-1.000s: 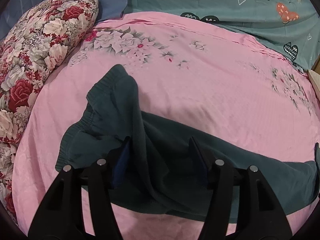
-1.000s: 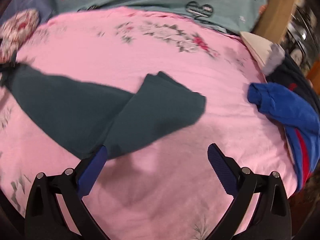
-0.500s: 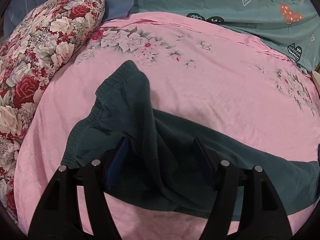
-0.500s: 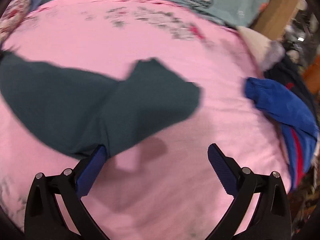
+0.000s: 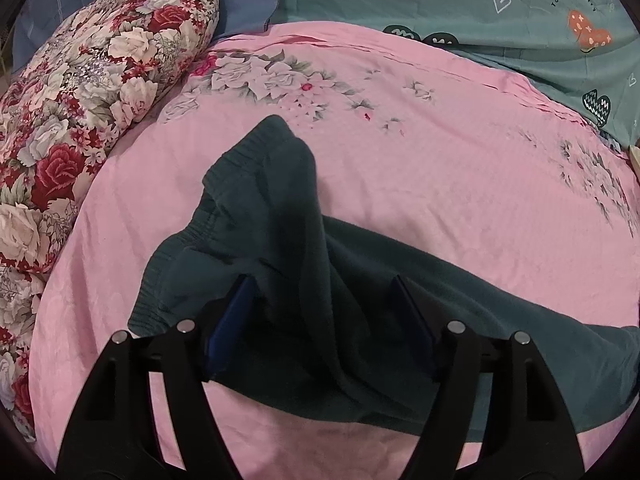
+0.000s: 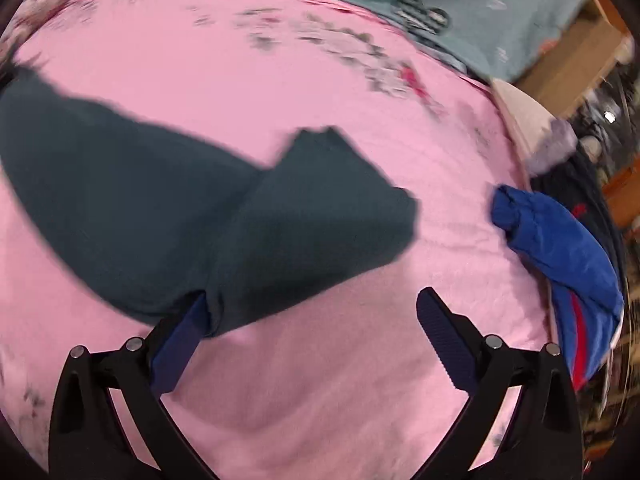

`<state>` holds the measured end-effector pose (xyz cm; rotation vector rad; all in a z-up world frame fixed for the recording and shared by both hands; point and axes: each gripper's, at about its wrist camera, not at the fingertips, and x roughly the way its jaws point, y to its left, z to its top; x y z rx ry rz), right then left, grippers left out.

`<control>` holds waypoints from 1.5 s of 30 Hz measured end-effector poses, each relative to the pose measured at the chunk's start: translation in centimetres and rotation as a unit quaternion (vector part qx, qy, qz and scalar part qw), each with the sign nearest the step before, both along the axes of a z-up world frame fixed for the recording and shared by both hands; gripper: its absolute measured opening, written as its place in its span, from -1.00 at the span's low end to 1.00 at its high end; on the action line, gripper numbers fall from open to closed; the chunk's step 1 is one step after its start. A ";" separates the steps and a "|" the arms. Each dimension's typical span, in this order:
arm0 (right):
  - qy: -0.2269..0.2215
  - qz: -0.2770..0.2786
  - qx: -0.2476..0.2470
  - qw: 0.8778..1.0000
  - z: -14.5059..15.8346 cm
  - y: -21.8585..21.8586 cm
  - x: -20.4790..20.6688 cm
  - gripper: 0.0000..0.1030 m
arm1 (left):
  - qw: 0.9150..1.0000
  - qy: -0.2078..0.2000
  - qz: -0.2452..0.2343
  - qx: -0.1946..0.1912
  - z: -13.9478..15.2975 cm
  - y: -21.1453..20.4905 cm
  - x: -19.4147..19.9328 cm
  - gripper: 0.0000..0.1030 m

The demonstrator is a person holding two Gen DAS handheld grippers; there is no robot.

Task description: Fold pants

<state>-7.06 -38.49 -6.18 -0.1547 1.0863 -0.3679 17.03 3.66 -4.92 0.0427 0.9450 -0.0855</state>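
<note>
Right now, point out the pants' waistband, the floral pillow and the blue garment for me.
pants (image 5: pixel 256 152), left wrist view, on the ribbed waistband.
floral pillow (image 5: pixel 100 80), left wrist view, on its top face.
blue garment (image 6: pixel 560 236), right wrist view, on its bunched middle.

Dark teal pants (image 5: pixel 304 280) lie rumpled (waistband bunched up) across the pink bedspread (image 5: pixel 440 184).

Left gripper (image 5: pixel 324 320) low over the bed, jaws parted wide, blue pads (image 5: pixel 230 328) facing inward, dark teal pants (image 5: pixel 288 240) bunched up between them; no clamp visible. Right gripper (image 6: pixel 316 320) also low, jaws spread wide, left pad (image 6: pixel 180 344) touching the pants' (image 6: pixel 240 216) leg edge, right pad over bare sheet. Right view motion-blurred. Black finger frames fill both lower edges.
</note>
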 end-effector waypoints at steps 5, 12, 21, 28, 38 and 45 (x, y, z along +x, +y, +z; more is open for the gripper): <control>0.002 -0.073 0.046 0.996 -0.8 -5.8 -0.5 0.97 | 1.000 0.003 0.003 0.003 -0.5 -0.2 0.3 0.47; 0.055 -0.091 -0.019 0.994 0.4 -5.4 -4.8 0.97 | 1.000 0.002 0.003 -0.003 -0.2 0.2 0.1 0.49; -0.048 0.006 0.155 0.987 4.1 -2.0 2.9 0.97 | 1.000 0.004 -0.002 -0.002 -0.1 -0.2 0.2 0.49; 0.050 -0.022 0.159 0.986 -1.4 -3.6 10.9 -0.02 | 1.000 0.013 -0.007 -0.003 -0.3 0.4 1.1 0.24; -0.065 -0.026 0.348 0.935 0.9 -9.0 6.4 -0.93 | 0.996 0.039 -0.055 -0.063 0.9 2.5 1.3 -0.79; -0.156 -0.015 0.405 0.901 4.8 -10.0 4.6 -0.93 | 0.994 0.045 -0.054 -0.089 2.7 4.2 1.6 -0.81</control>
